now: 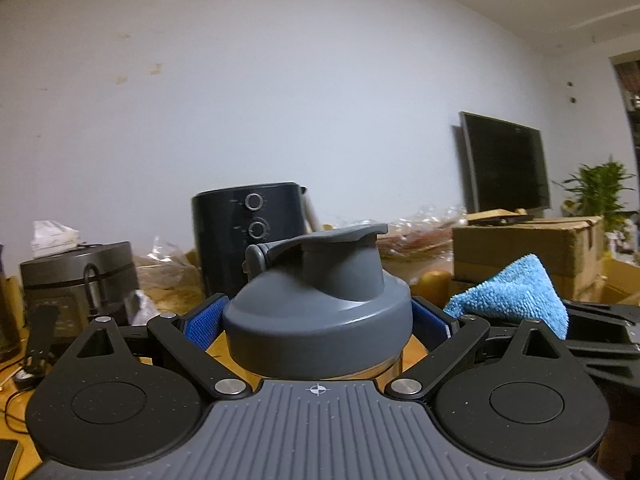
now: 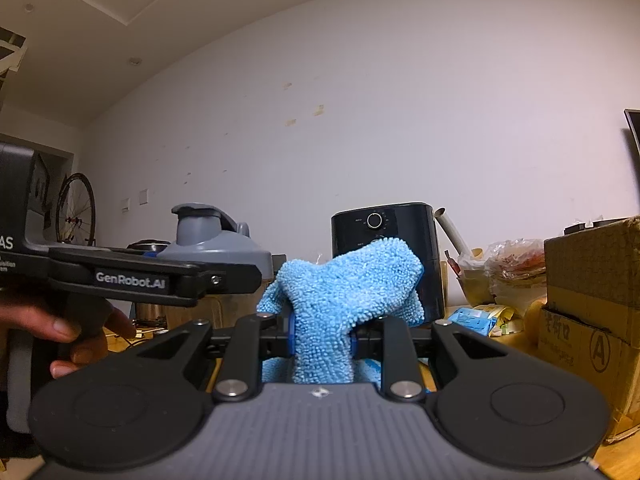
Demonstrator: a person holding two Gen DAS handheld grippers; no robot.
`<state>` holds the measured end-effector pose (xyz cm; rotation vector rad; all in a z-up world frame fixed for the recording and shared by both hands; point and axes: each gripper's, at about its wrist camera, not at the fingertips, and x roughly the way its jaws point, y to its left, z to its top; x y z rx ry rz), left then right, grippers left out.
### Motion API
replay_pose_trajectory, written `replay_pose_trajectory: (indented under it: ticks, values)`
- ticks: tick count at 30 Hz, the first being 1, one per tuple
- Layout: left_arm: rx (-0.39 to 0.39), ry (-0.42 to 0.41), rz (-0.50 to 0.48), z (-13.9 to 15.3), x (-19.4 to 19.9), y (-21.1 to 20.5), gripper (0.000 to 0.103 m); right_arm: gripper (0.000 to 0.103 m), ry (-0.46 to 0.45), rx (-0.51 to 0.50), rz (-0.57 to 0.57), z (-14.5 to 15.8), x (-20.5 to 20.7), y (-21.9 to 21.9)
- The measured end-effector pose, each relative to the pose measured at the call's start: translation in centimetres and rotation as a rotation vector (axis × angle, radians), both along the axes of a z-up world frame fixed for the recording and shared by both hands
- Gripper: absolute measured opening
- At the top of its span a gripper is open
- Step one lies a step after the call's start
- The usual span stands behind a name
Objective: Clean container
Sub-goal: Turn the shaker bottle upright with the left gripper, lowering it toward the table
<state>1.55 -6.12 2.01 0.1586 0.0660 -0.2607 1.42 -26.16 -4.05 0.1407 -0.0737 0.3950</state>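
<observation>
In the lower middle of the left wrist view, the left gripper [image 1: 318,320] is pinching a clear bottle with a grey plastic flip-top lid [image 1: 320,300]. Its blue pads [image 1: 204,322] are sitting on both sides, just under the lid. In the lower middle of the right wrist view, the right gripper [image 2: 322,338] is squeezing a fluffy light blue cloth [image 2: 340,288], and its tongs are pressed tight on the bunched middle. The same bottle is showing at the middle left of that view, held up just beside the cloth but not touching it. A person's hand [image 2: 60,336] is wrapping around the left tool's handle at the far left.

The bottle could be slipping or twisting if the cloth is pushing hard on it, because only two small pads are holding its smooth side. The floppy cloth could also be sliding out of the tight tongs while rubbing.

Farther back, a wooden table [image 1: 12,364] is holding lots of stuff: a dark blue air fryer with two round knobs [image 1: 248,236], a grey round cooker [image 1: 78,280], crinkly plastic bags [image 2: 516,264] and brown cardboard boxes [image 1: 528,248]. At the far right a black screen [image 1: 506,164] and a green plant [image 1: 600,188] are standing. A plain white wall [image 1: 280,100] is filling the top of both views.
</observation>
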Motion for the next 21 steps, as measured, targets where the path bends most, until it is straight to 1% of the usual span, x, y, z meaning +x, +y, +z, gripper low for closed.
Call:
replay_pose_trajectory:
  ticks: [6, 13, 17, 21]
  values:
    - [-0.014, -0.005, 0.094, 0.2, -0.2, -1.4, 0.097, 0.022, 0.001, 0.006, -0.013, 0.0, -0.1, -0.2]
    - [-0.069, 0.015, 0.200, 0.3, 0.4, -2.3, 0.097, 0.022, 0.000, 0.003, -0.021, 0.0, -0.2, -0.3]
    - [-0.108, 0.003, 0.261, 0.4, 0.6, -2.7, 0.097, 0.022, 0.003, 0.004, -0.027, 0.0, -0.1, -0.4]
    - [-0.112, -0.023, 0.317, 0.4, 0.5, -3.2, 0.097, 0.022, 0.002, 0.004, -0.029, 0.0, -0.1, -0.5]
